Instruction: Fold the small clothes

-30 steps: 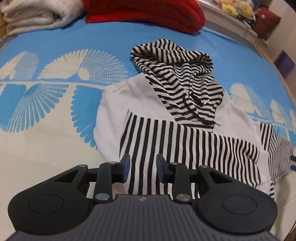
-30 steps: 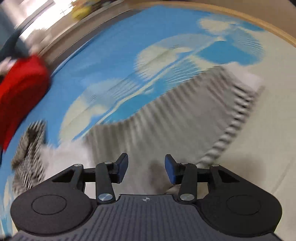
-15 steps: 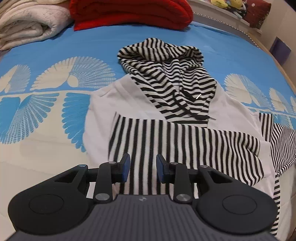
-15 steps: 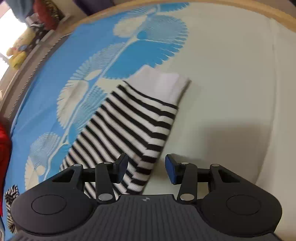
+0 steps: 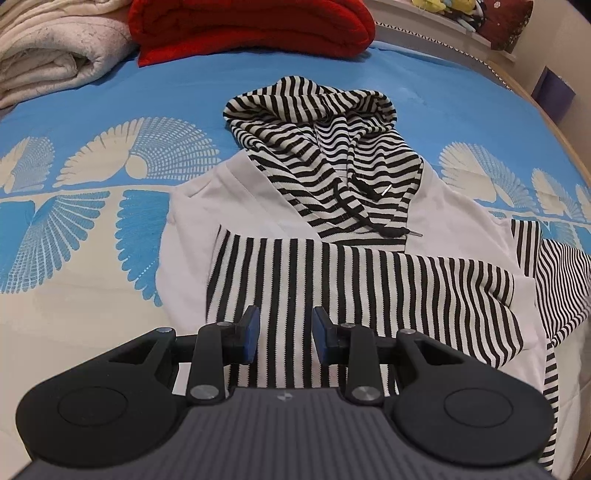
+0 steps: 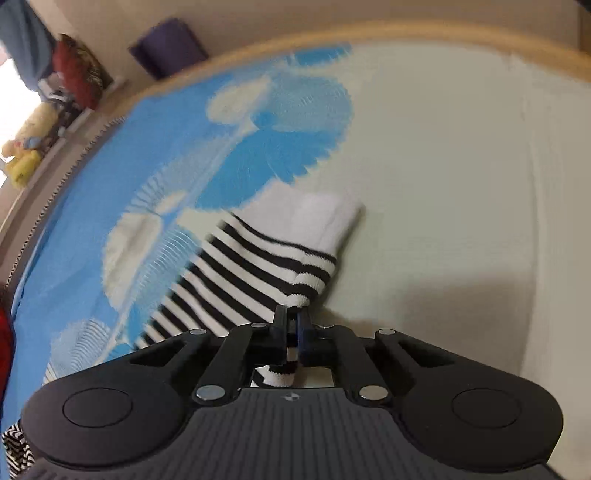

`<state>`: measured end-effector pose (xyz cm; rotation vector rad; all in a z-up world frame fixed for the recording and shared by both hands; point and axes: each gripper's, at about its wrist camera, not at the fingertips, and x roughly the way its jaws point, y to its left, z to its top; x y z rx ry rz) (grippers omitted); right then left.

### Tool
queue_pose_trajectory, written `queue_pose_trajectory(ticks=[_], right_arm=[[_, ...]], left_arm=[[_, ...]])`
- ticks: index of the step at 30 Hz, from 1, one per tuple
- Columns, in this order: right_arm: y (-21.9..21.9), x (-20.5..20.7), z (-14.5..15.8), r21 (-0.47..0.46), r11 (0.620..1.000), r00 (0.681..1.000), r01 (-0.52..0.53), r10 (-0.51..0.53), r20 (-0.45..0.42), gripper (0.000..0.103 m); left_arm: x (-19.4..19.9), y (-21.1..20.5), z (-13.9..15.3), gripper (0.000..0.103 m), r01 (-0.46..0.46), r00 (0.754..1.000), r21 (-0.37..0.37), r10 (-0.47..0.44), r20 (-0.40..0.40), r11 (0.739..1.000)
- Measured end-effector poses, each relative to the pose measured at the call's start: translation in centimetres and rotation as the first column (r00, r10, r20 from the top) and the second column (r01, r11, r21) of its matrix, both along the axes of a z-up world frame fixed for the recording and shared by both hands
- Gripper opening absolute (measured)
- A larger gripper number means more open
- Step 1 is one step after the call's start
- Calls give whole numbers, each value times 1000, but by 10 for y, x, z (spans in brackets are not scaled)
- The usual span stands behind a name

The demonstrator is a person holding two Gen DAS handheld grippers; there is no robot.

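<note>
Blue-and-cream bedding [image 5: 92, 229] lay under the striped hoodie [image 5: 332, 229], one sleeve folded across its chest. We held our left gripper [image 5: 284, 334] just above that folded sleeve [image 5: 369, 288], jaws apart, gripping nothing. Our right gripper [image 6: 291, 328] was clenched on the edge of the outstretched sleeve [image 6: 266, 266] near its white cuff [image 6: 317, 221].

Blue-and-cream patterned bedspread [image 5: 92, 229], red blanket [image 5: 251, 29], cream blanket [image 5: 48, 51], plush toys [image 6: 22, 155] by wall
</note>
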<state>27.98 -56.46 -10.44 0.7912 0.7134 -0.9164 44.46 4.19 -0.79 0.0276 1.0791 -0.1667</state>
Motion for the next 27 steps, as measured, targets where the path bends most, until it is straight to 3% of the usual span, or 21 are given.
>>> queue_pose_trajectory(ticks=[2,4,6,7,9,11,13,14,15,16,17,18,20,22,23,27], right_arm=[[24,16,23,-109,991,997,-74,76,18,4],[65,35,48,-215,957,976,-196,212,52,3],[113,52,69,-280,901,924,-332,370,96,3],[142,59,78,-306,859,878,-411,464,121,3],[205,69,91,-329,738,732,-590,660,168,3],[267,75,93,-286,552,506,-783,833,224,3],[323,76,84,-178,314,260,-933,926,273,4],[342,73,78,-134,246,202,-960,939,277,6],[357,70,73,-91,199,168,-976,948,269,11],[367,69,68,-45,182,165,-982,954,251,13],[371,68,66,1,197,192,-980,953,233,16],[371,68,66,44,235,239,-971,948,210,16],[362,72,75,119,347,361,-930,923,133,17],[345,72,88,149,455,472,-878,875,111,31],[338,70,94,155,491,509,-857,853,113,33],[312,61,93,87,562,568,-823,812,134,37]], left_arm=[[0,5,2,34,-8,1000,-3,8,1,1000],[-1,10,4,34,-16,1000,-8,16,4,1000],[-3,14,7,34,-21,1000,-14,22,9,1000],[-3,17,8,34,-26,1000,-18,26,10,1000],[-4,22,11,34,-38,999,-26,38,11,999],[-3,30,14,34,-55,998,-42,56,13,998],[-1,37,17,34,-77,997,-61,78,13,995],[0,40,19,34,-87,996,-71,88,12,994],[1,42,20,34,-95,995,-82,96,11,992],[1,43,21,34,-100,995,-90,102,11,991],[1,45,22,34,-108,994,-99,109,7,989],[1,46,23,34,-113,993,-103,114,6,988],[1,47,23,34,-118,993,-111,119,2,987],[1,47,20,34,-123,992,-117,123,-9,985],[2,46,18,34,-129,992,-122,128,-17,984],[4,38,8,34,-136,990,-133,131,-44,982]])
